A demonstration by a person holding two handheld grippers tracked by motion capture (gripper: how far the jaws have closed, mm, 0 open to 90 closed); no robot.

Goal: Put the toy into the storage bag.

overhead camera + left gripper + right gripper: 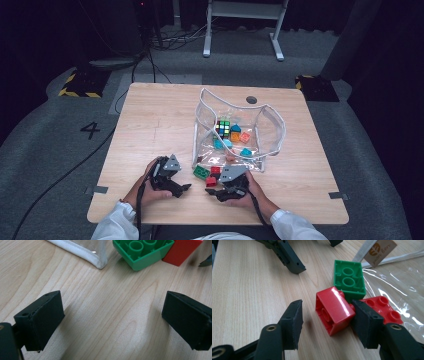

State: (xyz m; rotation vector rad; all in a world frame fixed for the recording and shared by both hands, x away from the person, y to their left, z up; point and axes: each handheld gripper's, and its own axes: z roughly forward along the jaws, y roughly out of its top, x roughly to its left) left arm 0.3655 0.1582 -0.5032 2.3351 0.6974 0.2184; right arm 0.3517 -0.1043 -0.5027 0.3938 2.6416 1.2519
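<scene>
My right gripper (327, 313) (214, 188) stands open around a red brick (334, 310) (211, 181) lying on its side; the right pad touches the brick, while a gap shows at the left pad. A green brick (349, 280) (201, 172) (142, 252) lies upside down just beyond it. A second red brick (384, 308) (215, 170) rests studs up by the bag's edge. My left gripper (112, 320) (182, 189) is wide open over bare wood, short of the green brick.
A clear plastic bag (267, 127) with a white rim stands open mid-table and holds a Rubik's cube (223, 128) and several coloured bricks. Its corner (96, 261) lies near the green brick. The wooden table (150, 125) has free room on its left half.
</scene>
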